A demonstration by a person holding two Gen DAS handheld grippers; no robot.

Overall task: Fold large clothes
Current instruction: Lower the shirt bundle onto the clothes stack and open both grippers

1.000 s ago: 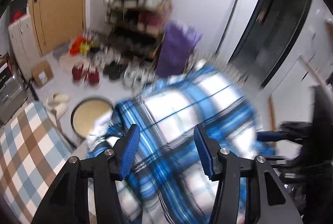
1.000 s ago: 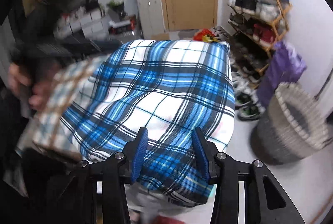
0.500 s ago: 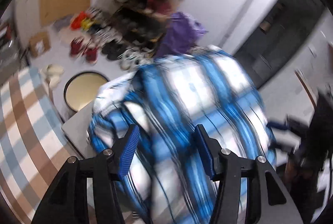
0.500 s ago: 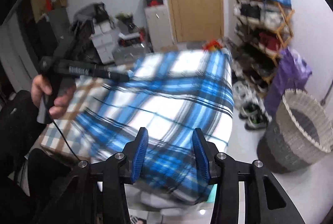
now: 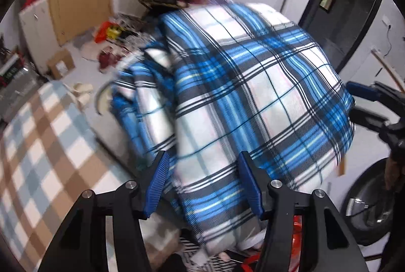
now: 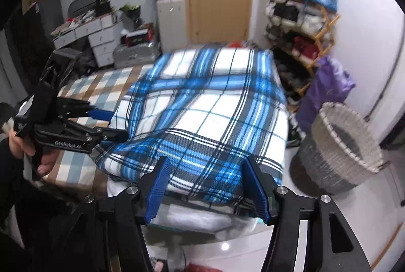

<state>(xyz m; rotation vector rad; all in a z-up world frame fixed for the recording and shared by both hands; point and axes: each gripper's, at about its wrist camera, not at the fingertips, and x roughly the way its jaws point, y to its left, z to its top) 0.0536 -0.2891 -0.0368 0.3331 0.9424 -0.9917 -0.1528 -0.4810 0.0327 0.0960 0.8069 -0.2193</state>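
From the left wrist view, the blue, white and grey plaid fleece garment [image 5: 243, 100] lies folded in a thick stack at the corner of a table covered by a brown, pale-blue and white checked cloth [image 5: 43, 145], its right side overhanging the table edge. The left gripper [image 5: 203, 183] stands with its blue ribbed pads apart, the near fold of fleece showing between them but not pinched; its jaws have just been opening a little. At the right edge of this view the right gripper [image 5: 364, 100] hangs just beside the stack. From the right wrist view, the same garment fills the table corner nearest a woven grey wicker basket [image 6: 346, 145] on the floor. The right gripper's jaws have just been opening too; its pads stand wide with only the near hem in the gap, nothing clamped. The left gripper appears at the garment's left edge, its tips close to the cloth. To finish this fold well, I judge both tools should take matching corners of one layer only, lift together, and lay the edge square without dragging the stack off the corner.
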